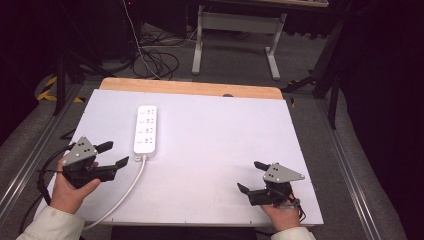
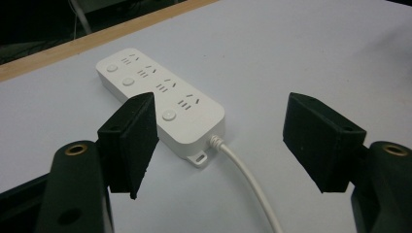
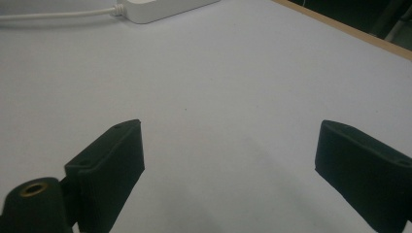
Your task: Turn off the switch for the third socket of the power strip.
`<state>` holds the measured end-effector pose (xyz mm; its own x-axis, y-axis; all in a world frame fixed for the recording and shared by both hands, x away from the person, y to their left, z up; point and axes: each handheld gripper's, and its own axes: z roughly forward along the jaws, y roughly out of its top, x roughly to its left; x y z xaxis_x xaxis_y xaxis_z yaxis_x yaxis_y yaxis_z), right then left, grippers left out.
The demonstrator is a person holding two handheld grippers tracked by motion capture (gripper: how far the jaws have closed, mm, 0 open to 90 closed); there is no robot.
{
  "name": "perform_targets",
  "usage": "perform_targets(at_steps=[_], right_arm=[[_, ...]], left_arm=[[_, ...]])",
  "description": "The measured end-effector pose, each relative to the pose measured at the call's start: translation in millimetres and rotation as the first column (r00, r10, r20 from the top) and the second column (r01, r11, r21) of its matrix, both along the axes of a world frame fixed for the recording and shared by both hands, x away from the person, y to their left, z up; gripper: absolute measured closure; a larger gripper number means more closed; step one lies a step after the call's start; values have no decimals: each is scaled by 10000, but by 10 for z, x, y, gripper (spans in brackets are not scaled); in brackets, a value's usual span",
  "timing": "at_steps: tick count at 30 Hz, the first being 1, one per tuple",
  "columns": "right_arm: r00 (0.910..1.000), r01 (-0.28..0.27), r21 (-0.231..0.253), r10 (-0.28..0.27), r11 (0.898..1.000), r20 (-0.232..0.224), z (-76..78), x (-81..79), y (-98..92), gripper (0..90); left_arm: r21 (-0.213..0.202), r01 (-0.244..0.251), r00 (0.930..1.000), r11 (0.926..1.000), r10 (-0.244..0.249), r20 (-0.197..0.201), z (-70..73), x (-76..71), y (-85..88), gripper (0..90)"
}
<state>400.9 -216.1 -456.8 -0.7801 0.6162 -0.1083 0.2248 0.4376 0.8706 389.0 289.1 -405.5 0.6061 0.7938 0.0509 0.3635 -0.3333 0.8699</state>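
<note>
- The white power strip (image 1: 145, 129) lies flat on the white desk (image 1: 215, 150), at about 10 o'clock from the desk's middle, its long side running from 12 to 6 o'clock.
- Its white cord (image 1: 125, 192) leaves the near end and curves toward 7 o'clock, off the desk's near edge.
- The left gripper (image 1: 113, 155) sits at about 8 o'clock, just beside the strip's near end; its fingers (image 2: 133, 141) stand wide apart with nothing between them but bare desk and cord, apart from the strip.
- The right gripper (image 1: 252, 176) rests at about 5 o'clock, well apart from the strip; its fingers (image 3: 114, 165) are spread wide and hold nothing.
- Whether the right gripper touches the desk is hard to tell.
</note>
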Motion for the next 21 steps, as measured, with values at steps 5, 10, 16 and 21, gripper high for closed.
perform_targets(at_steps=[5,10,16,21], right_arm=[[10000,19,18,-19,10000,-15,1,-3,-1,109],[10000,-21,31,21,10000,-3,1,-2,-5,109],[10000,-25,73,25,10000,-12,0,-1,-7,109],[10000,12,81,-12,10000,33,4,-3,-8,104]], left_arm=[[-44,-89,10000,10000,89,-35,32,58,4,325],[-44,-155,9999,9999,155,57,112,152,-20,328],[163,-94,9998,9998,91,150,166,219,-51,332],[246,-13,10000,9997,14,-41,191,284,-94,328]])
